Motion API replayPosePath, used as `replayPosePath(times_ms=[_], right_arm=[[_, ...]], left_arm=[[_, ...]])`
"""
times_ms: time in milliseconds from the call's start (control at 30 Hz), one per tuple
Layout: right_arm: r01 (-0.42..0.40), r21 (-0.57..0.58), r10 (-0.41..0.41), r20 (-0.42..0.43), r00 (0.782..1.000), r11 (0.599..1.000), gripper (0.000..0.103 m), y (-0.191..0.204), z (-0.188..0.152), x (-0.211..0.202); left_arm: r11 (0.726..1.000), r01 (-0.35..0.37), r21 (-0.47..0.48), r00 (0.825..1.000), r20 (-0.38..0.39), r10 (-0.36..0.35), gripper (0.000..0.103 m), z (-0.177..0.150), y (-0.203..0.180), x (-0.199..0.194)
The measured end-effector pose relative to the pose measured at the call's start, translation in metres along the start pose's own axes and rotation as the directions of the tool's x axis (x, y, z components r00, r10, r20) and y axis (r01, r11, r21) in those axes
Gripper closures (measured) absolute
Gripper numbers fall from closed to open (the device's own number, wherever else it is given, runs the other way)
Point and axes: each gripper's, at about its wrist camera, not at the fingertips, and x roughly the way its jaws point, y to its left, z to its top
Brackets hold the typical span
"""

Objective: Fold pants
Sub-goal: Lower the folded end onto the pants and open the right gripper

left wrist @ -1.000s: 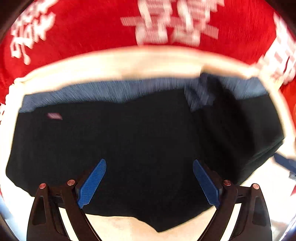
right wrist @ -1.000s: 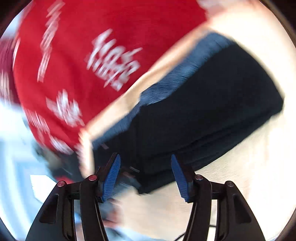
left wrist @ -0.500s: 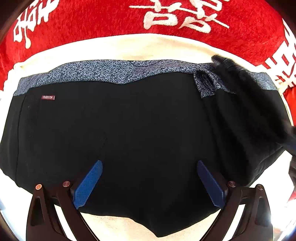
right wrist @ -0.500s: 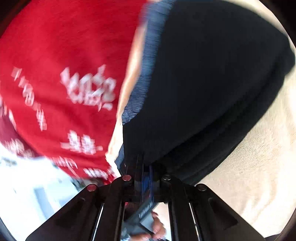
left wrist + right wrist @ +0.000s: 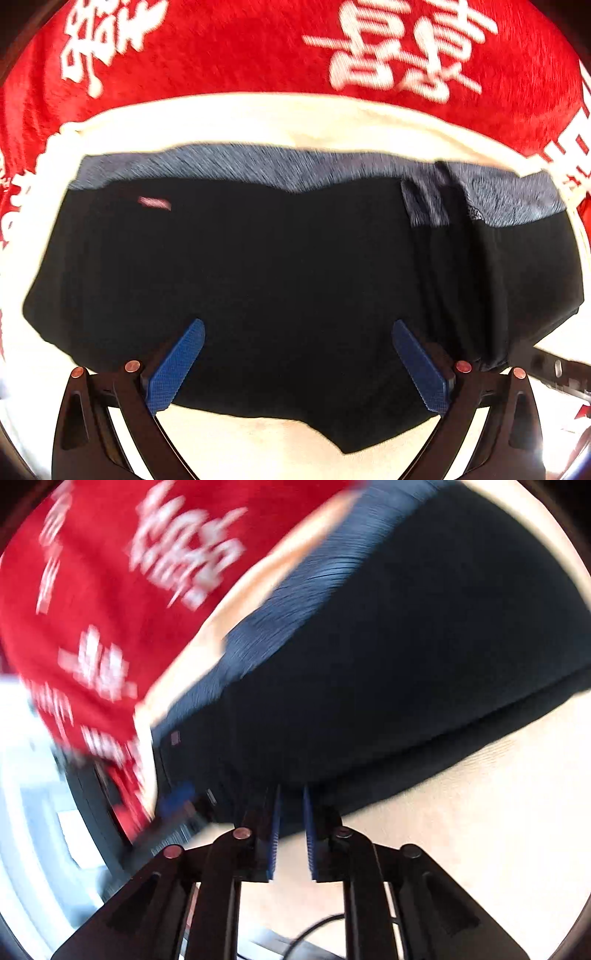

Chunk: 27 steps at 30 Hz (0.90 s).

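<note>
On a cream cloth [image 5: 258,122] edged by a red blanket [image 5: 221,48] with white characters lie the folded black pants [image 5: 288,280], grey waistband away. The left gripper [image 5: 297,332] hangs spread above them. Only the right view shows the right gripper [image 5: 291,805], its jaws just parting slightly, nothing pinched, at the pants' edge

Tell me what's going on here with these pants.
A person with a claw in each hand is folding black pants on a cream cloth over a red blanket. The left claw hovers wide open above them. The right claw, at their edge, has just been opening slightly, with nothing visibly pinched.
</note>
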Motion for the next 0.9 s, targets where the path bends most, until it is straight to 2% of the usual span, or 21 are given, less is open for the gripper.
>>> replayPosePath(times_ms=[33, 100, 167, 300, 333, 433, 500, 567, 600, 633, 667, 700, 733, 800, 867, 900], right_arm=[[0.029, -0.056, -0.028, 0.017, 0.999, 0.998, 0.088, 0.007, 0.0, -0.012], [0.085, -0.124, -0.072, 0.105, 0.992, 0.989, 0.088, 0.012, 0.007, -0.045], [0.153, -0.119, -0.13, 0.181, 0.975, 0.981, 0.087, 0.002, 0.025, -0.071], [0.199, -0.05, -0.184, 0.213, 0.959, 0.979, 0.086, -0.032, 0.072, -0.089], [0.215, -0.052, -0.198, 0.223, 0.954, 0.975, 0.086, -0.038, 0.082, -0.092], [0.268, -0.105, -0.242, 0.208, 0.948, 0.958, 0.086, -0.043, 0.107, -0.083], [0.274, -0.11, -0.257, 0.144, 0.956, 0.955, 0.083, -0.05, 0.11, -0.067], [0.255, -0.078, -0.249, 0.074, 0.966, 0.964, 0.083, -0.067, 0.105, -0.053], [0.236, -0.074, -0.231, 0.077, 0.97, 0.969, 0.083, -0.073, 0.1, -0.052], [0.222, -0.079, -0.215, 0.086, 0.973, 0.972, 0.083, -0.076, 0.094, -0.055], [0.213, -0.088, -0.206, 0.083, 0.975, 0.973, 0.083, -0.076, 0.089, -0.057], [0.208, -0.097, -0.201, 0.078, 0.976, 0.973, 0.083, -0.076, 0.085, -0.06], [0.204, -0.109, -0.197, 0.073, 0.978, 0.973, 0.078, -0.074, 0.081, -0.063], [0.196, -0.146, -0.188, 0.068, 0.98, 0.97, 0.061, -0.066, 0.073, -0.07], [0.206, -0.195, -0.196, 0.07, 0.978, 0.959, 0.034, -0.055, 0.065, -0.077], [0.222, -0.22, -0.211, 0.073, 0.975, 0.95, 0.03, -0.05, 0.062, -0.08]], left_arm=[[1.0, 0.003, 0.001, 1.0, 0.012, -0.003, 0.001, 0.004, 0.0, -0.007], [1.0, 0.019, 0.022, 0.999, 0.046, -0.02, 0.001, 0.013, -0.006, -0.022], [0.997, 0.045, 0.064, 0.996, 0.068, -0.05, 0.001, 0.025, -0.022, -0.032], [0.984, 0.127, 0.122, 0.987, 0.083, -0.137, 0.001, 0.049, -0.077, -0.034], [0.982, 0.139, 0.129, 0.985, 0.08, -0.15, 0.001, 0.046, -0.097, -0.035], [0.975, 0.173, 0.137, 0.981, 0.059, -0.182, 0.001, 0.054, -0.134, -0.013], [0.981, 0.135, 0.143, 0.989, 0.033, -0.141, 0.001, 0.044, -0.146, -0.004], [0.988, 0.083, 0.129, 0.996, -0.026, -0.081, 0.001, 0.025, -0.136, 0.011], [0.99, 0.096, 0.103, 0.994, -0.06, -0.091, 0.001, 0.021, -0.129, 0.02], [0.989, 0.134, 0.057, 0.989, -0.064, -0.13, 0.0, 0.018, -0.121, 0.022], [0.989, 0.148, 0.018, 0.987, -0.058, -0.147, 0.0, 0.016, -0.112, 0.021], [0.99, 0.142, 0.019, 0.988, -0.063, -0.141, 0.0, 0.016, -0.11, 0.019], [0.99, 0.138, 0.028, 0.989, -0.067, -0.136, 0.0, 0.016, -0.109, 0.017], [0.992, 0.118, 0.038, 0.991, -0.072, -0.115, 0.0, 0.016, -0.108, 0.012], [0.995, 0.087, 0.04, 0.994, -0.076, -0.084, 0.0, 0.014, -0.106, 0.003], [0.997, 0.069, 0.038, 0.995, -0.076, -0.066, 0.0, 0.014, -0.106, 0.001]])
